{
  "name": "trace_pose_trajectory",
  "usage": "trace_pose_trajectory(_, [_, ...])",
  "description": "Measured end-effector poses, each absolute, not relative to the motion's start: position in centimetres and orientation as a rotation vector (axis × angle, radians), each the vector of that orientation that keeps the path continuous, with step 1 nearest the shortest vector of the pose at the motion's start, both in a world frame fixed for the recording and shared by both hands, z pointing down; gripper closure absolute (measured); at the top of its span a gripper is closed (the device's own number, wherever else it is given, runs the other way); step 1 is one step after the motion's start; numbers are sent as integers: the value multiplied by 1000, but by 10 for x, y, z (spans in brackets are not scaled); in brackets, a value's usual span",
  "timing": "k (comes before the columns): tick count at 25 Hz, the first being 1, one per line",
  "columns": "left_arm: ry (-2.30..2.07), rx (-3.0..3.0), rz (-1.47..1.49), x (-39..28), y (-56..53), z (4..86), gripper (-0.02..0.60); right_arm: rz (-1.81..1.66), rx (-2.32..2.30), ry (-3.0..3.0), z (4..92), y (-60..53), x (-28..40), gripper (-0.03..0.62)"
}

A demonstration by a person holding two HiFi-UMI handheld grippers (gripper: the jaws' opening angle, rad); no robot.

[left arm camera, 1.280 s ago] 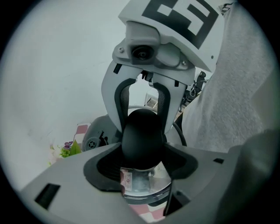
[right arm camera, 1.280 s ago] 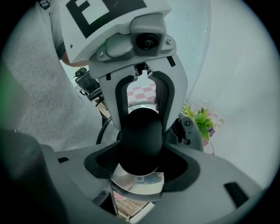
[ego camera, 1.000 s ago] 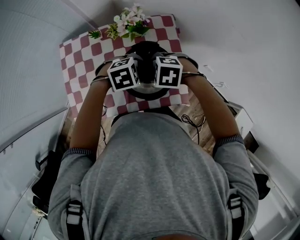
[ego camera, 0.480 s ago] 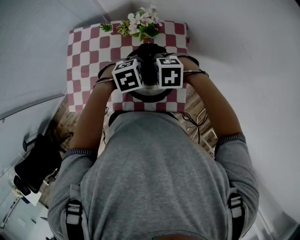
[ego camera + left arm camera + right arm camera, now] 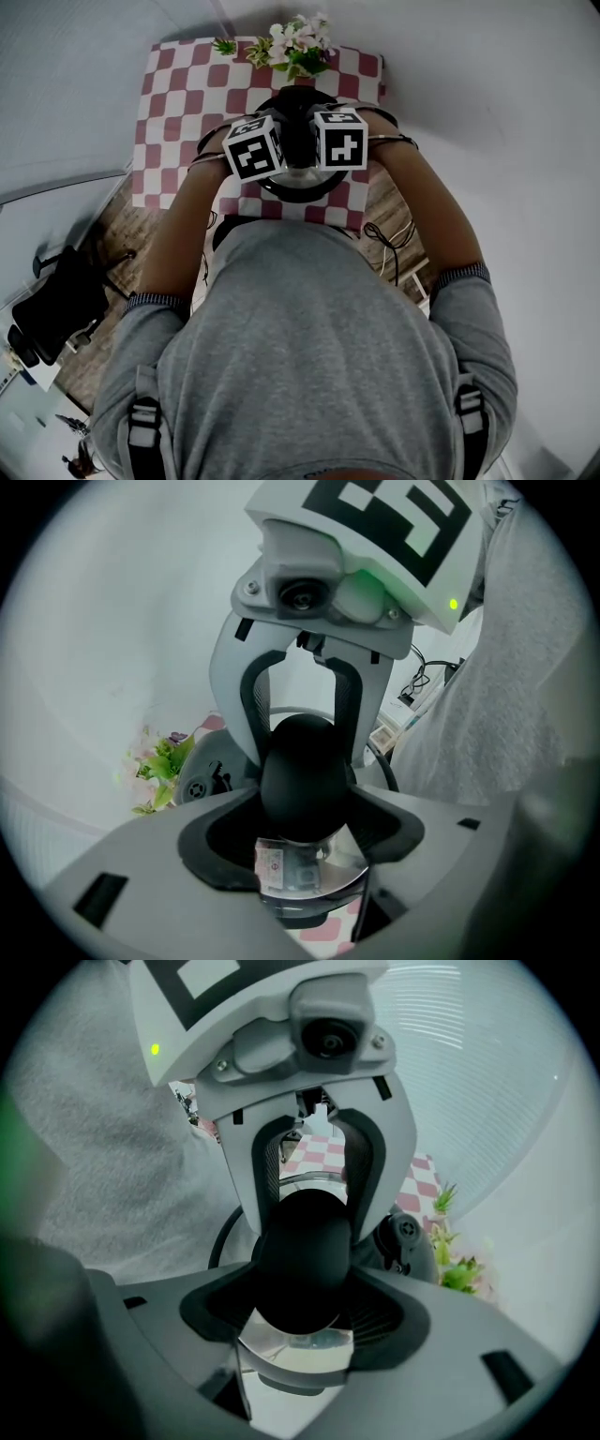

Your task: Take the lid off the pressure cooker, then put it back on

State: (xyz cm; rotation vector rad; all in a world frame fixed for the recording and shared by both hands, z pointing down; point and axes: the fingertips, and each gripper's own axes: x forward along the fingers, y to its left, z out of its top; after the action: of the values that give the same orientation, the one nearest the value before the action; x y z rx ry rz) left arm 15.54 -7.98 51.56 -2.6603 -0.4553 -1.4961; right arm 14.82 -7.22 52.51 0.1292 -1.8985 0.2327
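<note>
Left gripper view: left gripper (image 5: 305, 808), right gripper (image 5: 305, 1283) both clamp the lid knob (image 5: 302, 761); probably unlocking, level lift next.

Grey sweatshirt (image 5: 309, 347), ribbed cuffs (image 5: 457, 278); buckled shoulder straps (image 5: 141, 422). Left claw (image 5: 305, 803), right claw (image 5: 302, 1279): grey shells, black-and-white marker cubes (image 5: 251, 148) behind, green lights.

Head view top-down; gripper views v. close, share knob (image 5: 302, 780).
</note>
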Motion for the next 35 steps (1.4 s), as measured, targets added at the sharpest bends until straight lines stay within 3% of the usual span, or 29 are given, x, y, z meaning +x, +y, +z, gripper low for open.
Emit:
trace_pose_trajectory(8, [-228,-2778,-1321,133,-92,496,262,158,305,-2003,492,-79,147,260])
trace_pose_trajectory(18, [-16,-3104,-633,93,-70,410,262,170,938,-2332,415,-72,124,283])
trace_pose_trajectory(25, [153,-3252,-315,48,-38,381,262,165,1367,-2390,378,-17,112,299])
trace_pose_trajectory(30, [172,-3264,-175,27,-3,359,272,103,1609,-2432,364,31,101,348])
trace_pose_trajectory(32, [112,-3280,-142,26,16,354,296,71,1666,-2474,355,50,95,398])
trace_pose_trajectory(35, [85,-3303,-58,21,38,346,342,12,1660,-2475,348,71,82,424])
